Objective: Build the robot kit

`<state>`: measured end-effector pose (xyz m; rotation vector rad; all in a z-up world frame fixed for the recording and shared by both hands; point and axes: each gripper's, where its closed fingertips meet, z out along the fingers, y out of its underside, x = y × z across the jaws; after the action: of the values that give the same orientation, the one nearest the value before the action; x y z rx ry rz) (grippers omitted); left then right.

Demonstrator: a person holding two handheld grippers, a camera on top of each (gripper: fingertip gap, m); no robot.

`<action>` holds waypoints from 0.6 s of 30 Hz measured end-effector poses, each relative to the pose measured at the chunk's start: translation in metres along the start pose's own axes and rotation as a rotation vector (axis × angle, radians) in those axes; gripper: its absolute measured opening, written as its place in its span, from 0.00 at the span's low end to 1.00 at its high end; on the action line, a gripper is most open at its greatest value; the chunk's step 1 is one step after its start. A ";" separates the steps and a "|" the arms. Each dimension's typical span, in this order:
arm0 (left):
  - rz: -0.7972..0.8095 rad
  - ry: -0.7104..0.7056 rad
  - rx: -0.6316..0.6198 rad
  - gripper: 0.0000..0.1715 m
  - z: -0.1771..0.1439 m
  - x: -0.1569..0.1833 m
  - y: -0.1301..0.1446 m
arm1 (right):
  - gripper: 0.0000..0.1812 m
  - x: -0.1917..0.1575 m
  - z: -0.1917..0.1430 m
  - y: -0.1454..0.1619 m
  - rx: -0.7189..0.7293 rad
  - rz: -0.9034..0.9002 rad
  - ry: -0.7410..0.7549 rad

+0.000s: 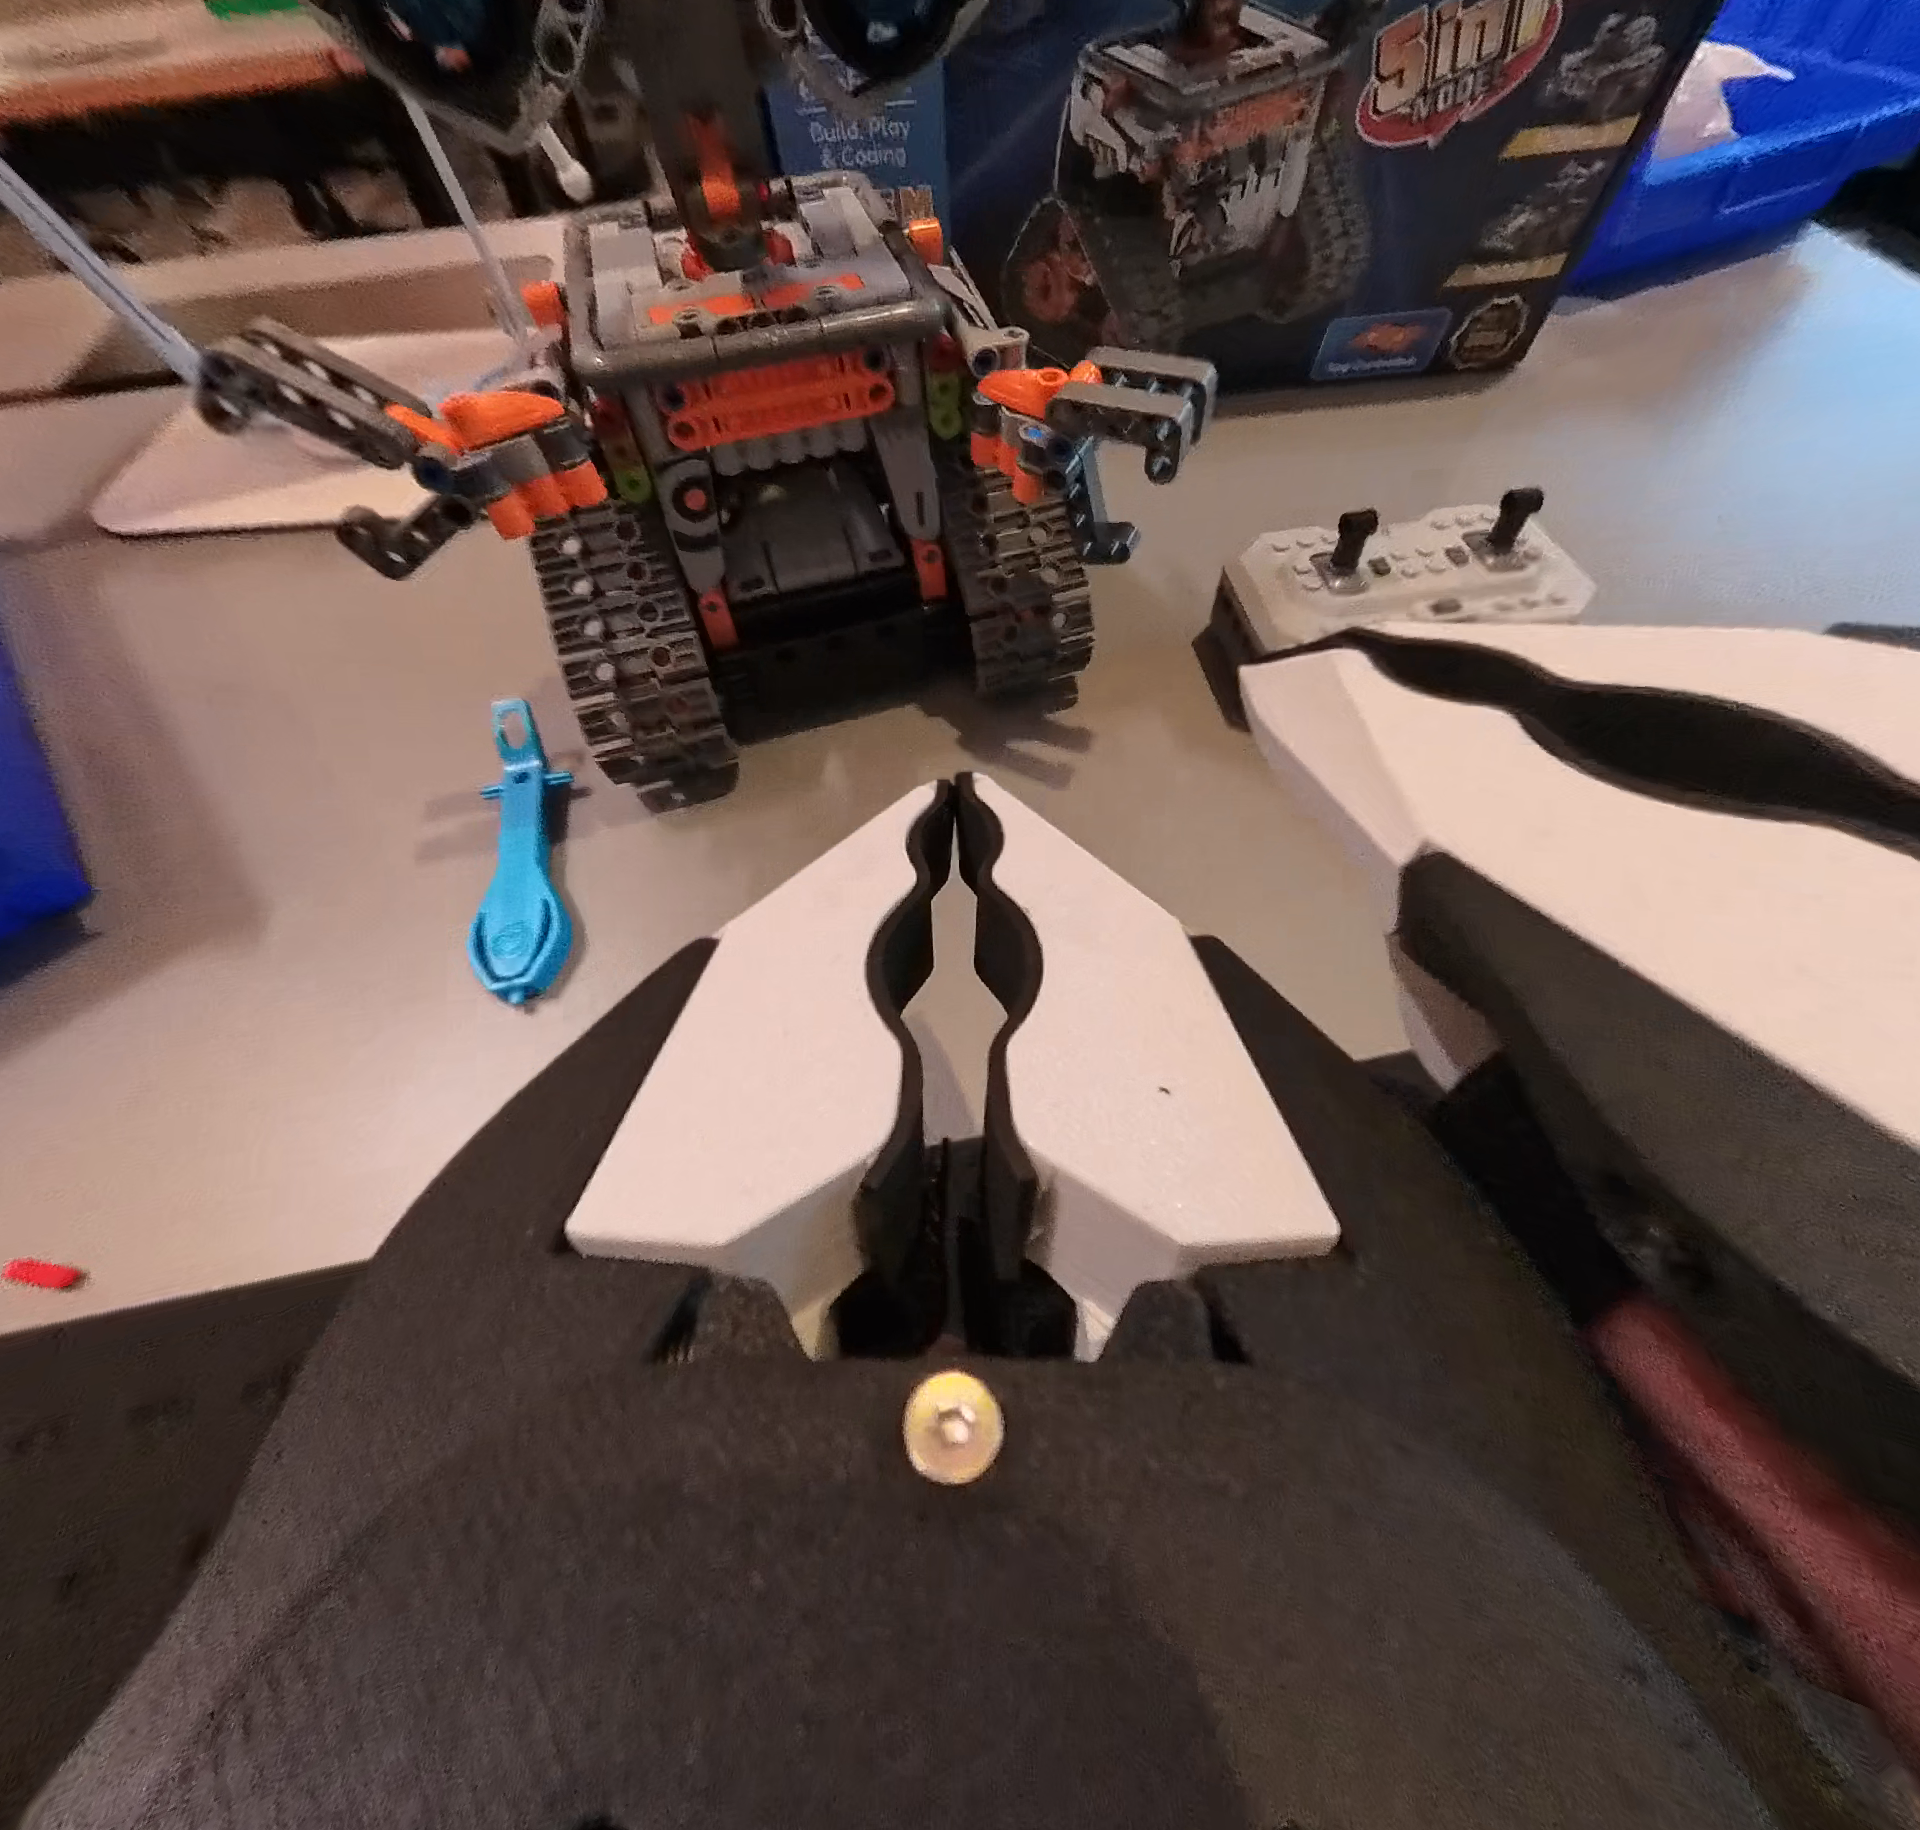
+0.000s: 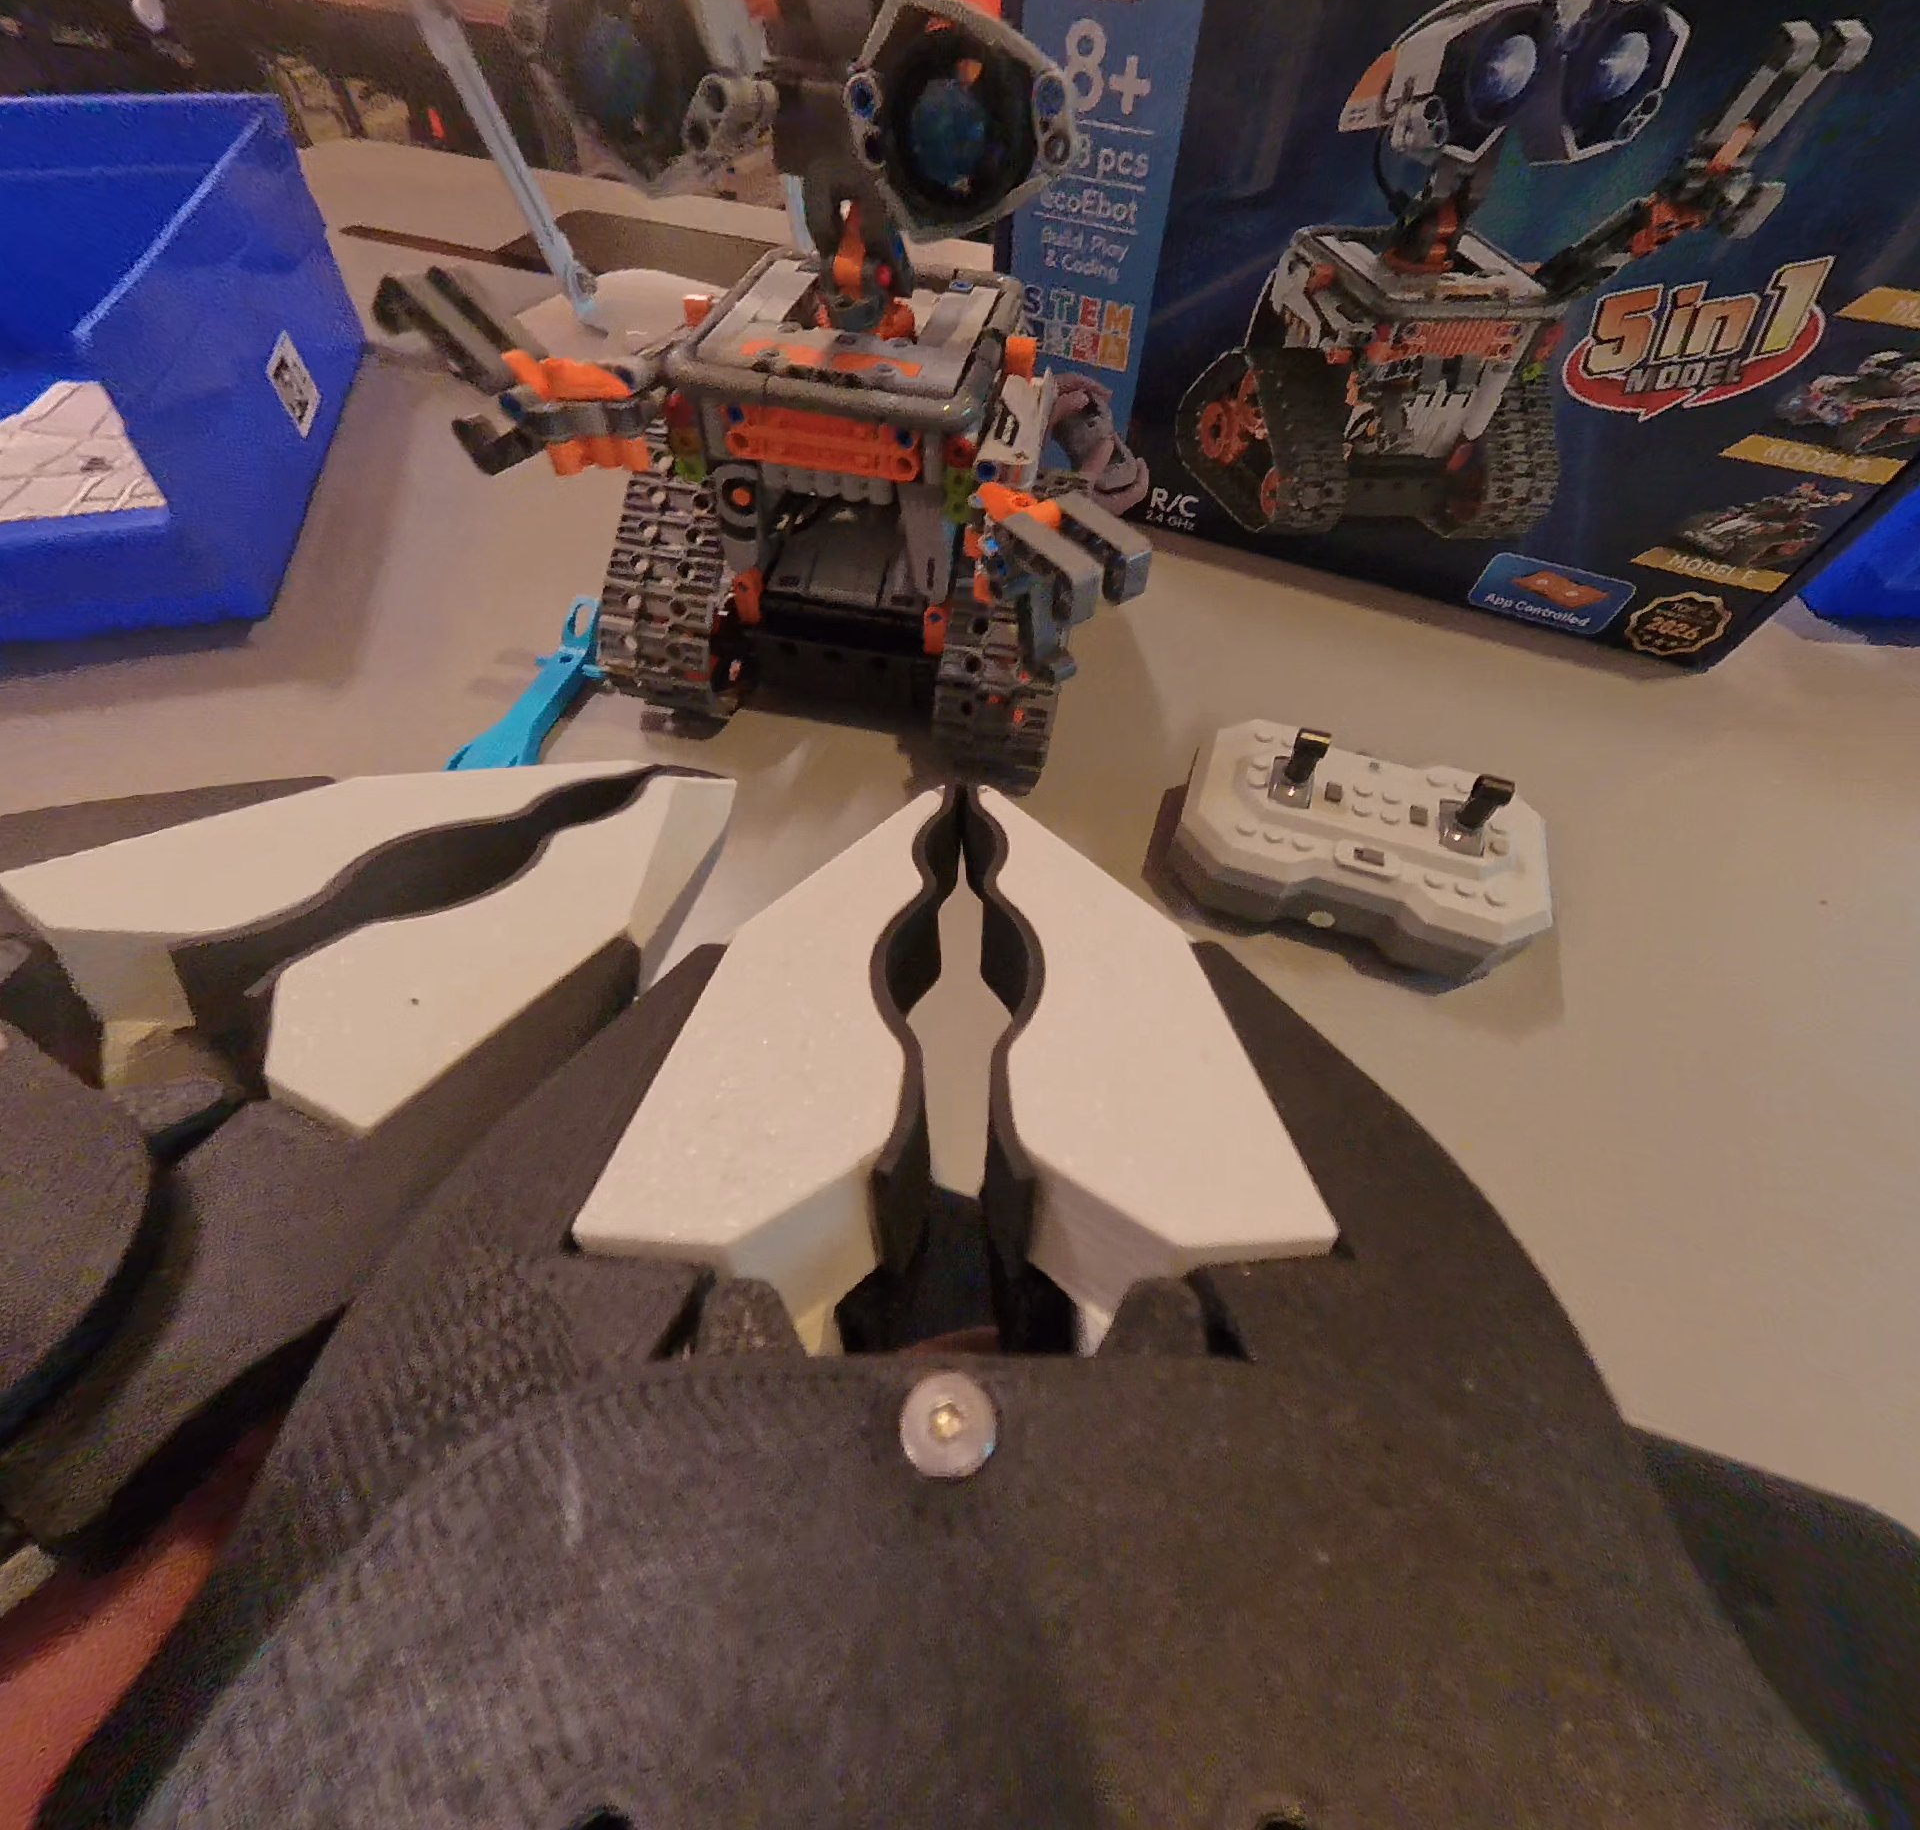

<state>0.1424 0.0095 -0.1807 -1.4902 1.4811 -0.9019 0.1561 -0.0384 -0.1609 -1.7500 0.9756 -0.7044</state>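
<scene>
A grey, black and orange brick-built tracked toy robot (image 1: 790,492) stands upright on the pale table, facing both grippers; it also shows in the right wrist view (image 2: 831,492). My left gripper (image 1: 956,788) is shut and empty, its tips just short of the robot's tracks. My right gripper (image 2: 958,798) is shut and empty, close to the robot's right track. A grey two-stick remote (image 2: 1361,845) lies right of the right gripper, also seen in the left wrist view (image 1: 1413,565). A blue brick-separator tool (image 1: 520,866) lies left of the robot.
The toy's printed box (image 2: 1507,274) stands behind the robot. A blue bin (image 2: 145,367) sits at the left, another blue bin (image 1: 1808,87) at the back right. A small red piece (image 1: 42,1273) lies near the table's front edge. The other gripper shows beside each view's own. About 6 cm separates my left fingertips from my right. Between my right fingertips and the grey two-stick remote (image 2: 1361,845) there is roughly 12 cm. Look for it in the left wrist view (image 1: 1432,601) too.
</scene>
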 end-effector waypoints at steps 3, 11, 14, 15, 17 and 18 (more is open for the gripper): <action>0.062 -0.057 0.062 0.00 -0.015 -0.003 -0.001 | 0.00 -0.008 -0.008 0.010 0.000 0.007 -0.019; 0.071 -0.083 0.103 0.00 -0.024 -0.003 0.003 | 0.00 -0.011 -0.009 0.017 0.007 -0.009 -0.005; 0.056 -0.072 0.094 0.00 -0.023 -0.003 0.004 | 0.00 -0.012 -0.009 0.018 0.006 -0.016 -0.002; 0.047 -0.068 0.092 0.00 -0.023 -0.004 0.004 | 0.00 -0.012 -0.009 0.018 0.007 -0.019 -0.001; 0.051 -0.065 0.092 0.00 -0.022 -0.003 0.004 | 0.00 -0.013 -0.009 0.018 0.007 -0.023 -0.001; 0.055 -0.067 0.096 0.00 -0.023 -0.003 0.004 | 0.00 -0.012 -0.009 0.018 0.008 -0.021 -0.001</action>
<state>0.1198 0.0112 -0.1751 -1.3900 1.4038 -0.8696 0.1376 -0.0355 -0.1746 -1.7558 0.9544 -0.7197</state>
